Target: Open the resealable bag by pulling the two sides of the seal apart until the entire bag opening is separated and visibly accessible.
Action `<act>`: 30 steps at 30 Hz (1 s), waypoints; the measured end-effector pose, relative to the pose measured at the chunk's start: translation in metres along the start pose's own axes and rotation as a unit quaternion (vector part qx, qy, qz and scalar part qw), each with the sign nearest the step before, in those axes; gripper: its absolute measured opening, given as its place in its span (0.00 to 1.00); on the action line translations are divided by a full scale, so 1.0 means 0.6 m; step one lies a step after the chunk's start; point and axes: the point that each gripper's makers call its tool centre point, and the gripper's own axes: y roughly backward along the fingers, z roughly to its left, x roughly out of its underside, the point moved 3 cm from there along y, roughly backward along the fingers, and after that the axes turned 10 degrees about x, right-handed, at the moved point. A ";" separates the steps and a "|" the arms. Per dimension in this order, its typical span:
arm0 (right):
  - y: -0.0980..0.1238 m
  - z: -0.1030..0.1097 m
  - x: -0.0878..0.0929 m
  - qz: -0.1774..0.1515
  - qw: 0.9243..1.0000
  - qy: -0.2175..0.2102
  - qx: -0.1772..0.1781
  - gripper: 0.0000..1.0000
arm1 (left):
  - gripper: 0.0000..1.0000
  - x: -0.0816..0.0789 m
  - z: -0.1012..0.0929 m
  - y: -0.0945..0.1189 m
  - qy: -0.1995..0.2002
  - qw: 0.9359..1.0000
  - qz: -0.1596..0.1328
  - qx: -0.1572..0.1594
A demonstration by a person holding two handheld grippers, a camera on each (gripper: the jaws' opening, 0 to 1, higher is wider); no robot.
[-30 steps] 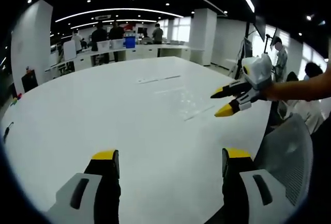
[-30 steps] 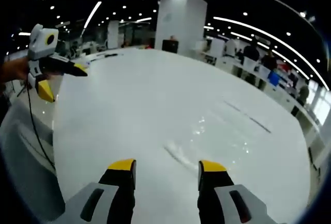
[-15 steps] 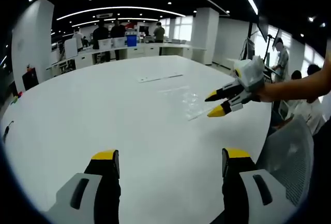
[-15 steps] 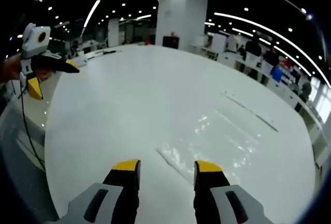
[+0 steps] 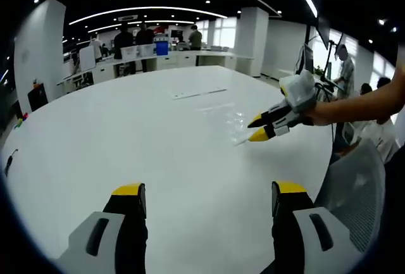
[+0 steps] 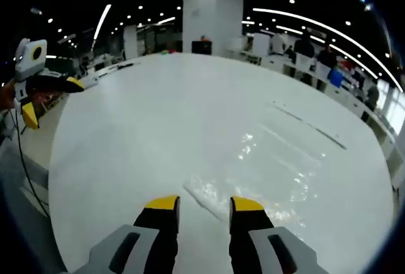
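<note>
A clear resealable bag (image 5: pixel 229 122) lies flat on the white table (image 5: pixel 126 135), hard to make out apart from its glints. My right gripper (image 5: pixel 257 129) comes in from the right and hovers low at the bag's near edge. In the right gripper view the bag (image 6: pixel 272 173) spreads ahead, and its edge strip lies between the tips of my right gripper (image 6: pixel 205 204), which is open and narrow. My left gripper (image 5: pixel 209 192) is open wide over bare table with nothing between its jaws. From the right gripper view, the left gripper (image 6: pixel 49 100) hangs far to the left, off the table's edge.
Thin strips (image 5: pixel 196 93) lie on the table beyond the bag. A grey mesh chair (image 5: pixel 354 185) stands at the table's right edge. People stand at a counter (image 5: pixel 142 59) at the back and beside the table (image 5: pixel 345 65). A cable (image 6: pixel 25 166) hangs below the left gripper.
My right gripper has come down and forward to the bag's edge, and its jaws have narrowed. The left gripper has stayed put and open.
</note>
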 end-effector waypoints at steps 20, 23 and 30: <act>-0.030 0.010 0.014 0.022 1.000 0.004 -0.013 0.16 | 0.81 -0.003 -0.010 -0.007 -0.016 1.000 0.008 0.013; -0.031 0.013 0.016 0.024 1.000 0.008 -0.017 0.15 | 0.80 -0.004 -0.010 -0.008 -0.016 1.000 0.009 0.014; -0.039 0.012 0.018 0.029 0.999 0.021 -0.015 0.10 | 0.80 -0.002 -0.009 -0.007 -0.016 1.000 0.011 0.013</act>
